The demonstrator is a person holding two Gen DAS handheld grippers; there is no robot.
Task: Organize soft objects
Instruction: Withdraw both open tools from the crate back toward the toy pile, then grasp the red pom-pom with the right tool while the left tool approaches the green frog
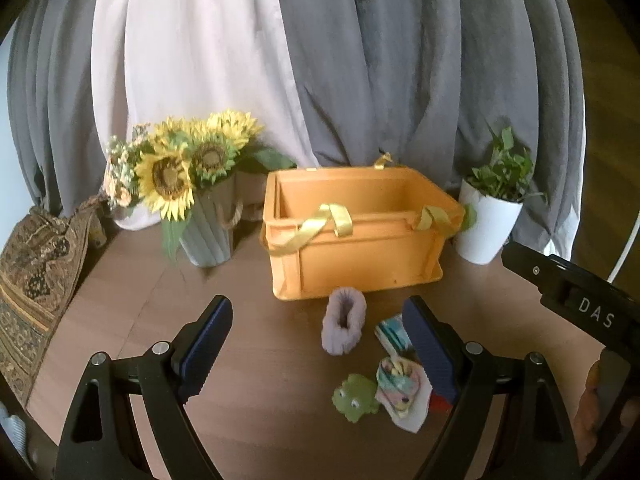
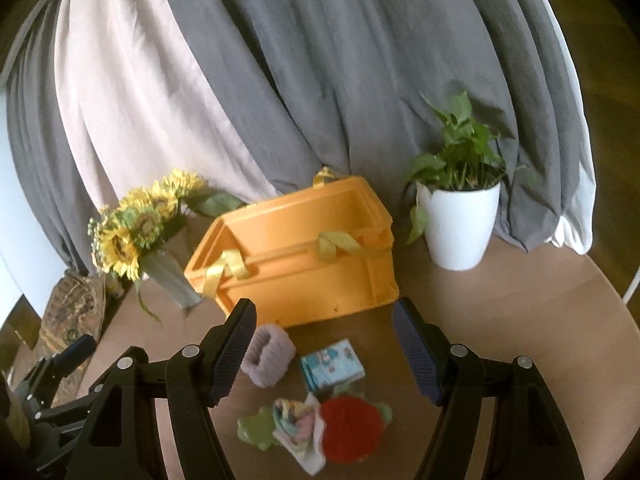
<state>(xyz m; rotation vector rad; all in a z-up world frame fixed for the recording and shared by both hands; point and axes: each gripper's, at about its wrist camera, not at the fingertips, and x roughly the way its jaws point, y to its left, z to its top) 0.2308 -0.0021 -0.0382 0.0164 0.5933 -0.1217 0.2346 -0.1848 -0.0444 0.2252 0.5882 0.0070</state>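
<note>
At the far left of the left wrist view a patterned cloth [image 1: 36,276] drapes over the desk [image 1: 132,304] edge. Right of it stands a vase [image 1: 208,232] of sunflowers [image 1: 168,176], set back against the curtain [image 1: 360,60], seemingly as decoration and out of the working area. At mid frame sits the orange crate [image 1: 356,240], its mouth open and empty as far as can be seen, yellow straps [image 1: 320,224] hanging over the near rim; it is likely the place meant for the soft things. At upper right a white pot [image 1: 488,228] with a plant stands just beside the crate.

The soft things lie in a loose cluster on the desk in front of the crate, none yet inside. In the right wrist view, from left to right: a purple scrunchie [image 2: 268,356] nearest the crate, a green toy [image 2: 256,432], a pastel cloth [image 2: 300,428] lying partly over it, a blue printed pack [image 2: 332,364], and a red fuzzy piece [image 2: 348,428] at lower centre.

The left tool [image 1: 316,344] hangs with its jaws spread wide and nothing between them, aimed at the desk left of the cluster. The right tool [image 2: 324,344] also gapes empty, with the scrunchie and pack framed between its fingers, probably lining up a first pick.
</note>
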